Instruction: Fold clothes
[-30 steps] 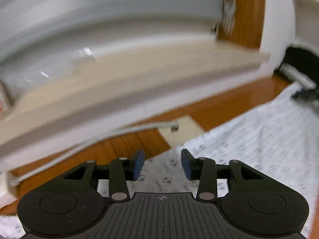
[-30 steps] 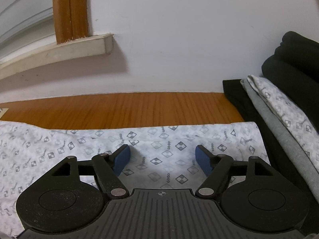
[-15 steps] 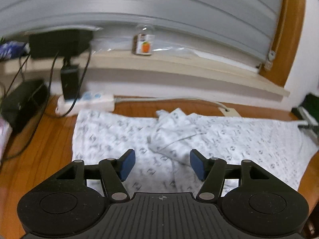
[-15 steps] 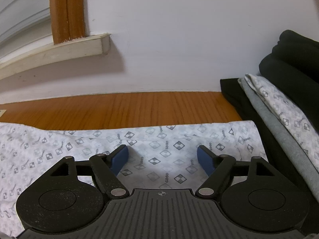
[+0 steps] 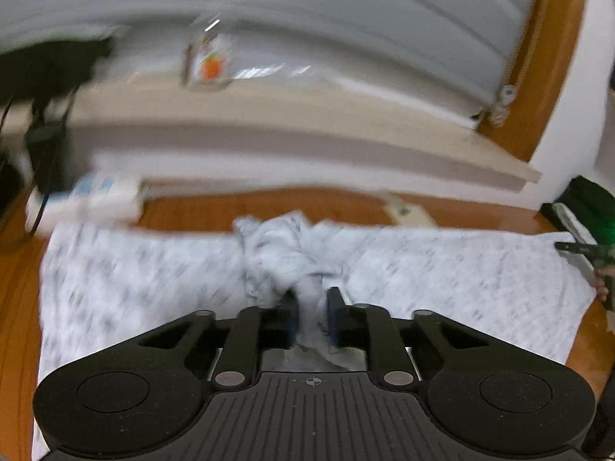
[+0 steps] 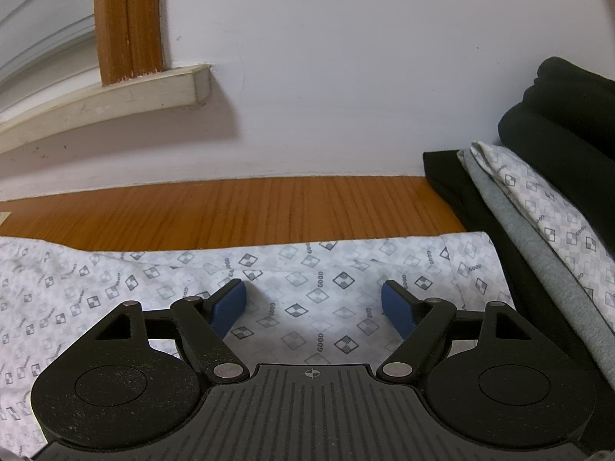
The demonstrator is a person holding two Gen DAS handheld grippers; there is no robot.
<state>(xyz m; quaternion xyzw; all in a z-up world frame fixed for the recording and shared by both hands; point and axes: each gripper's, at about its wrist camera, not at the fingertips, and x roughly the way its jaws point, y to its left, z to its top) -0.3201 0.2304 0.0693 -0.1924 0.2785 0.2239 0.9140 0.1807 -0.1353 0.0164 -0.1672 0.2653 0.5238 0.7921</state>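
Where it gaped before, the left gripper (image 5: pixel 312 313) is closing on cloth (image 5: pixel 461 269).

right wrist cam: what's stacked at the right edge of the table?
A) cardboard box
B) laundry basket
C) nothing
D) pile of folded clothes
D: a pile of folded clothes sits there, black, grey and patterned layers, beside the patterned garment spread on the wooden table.

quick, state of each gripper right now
left gripper: jaws closing, bunched white patterned garment between the pads.
right gripper: open, holding nothing, over the same garment.
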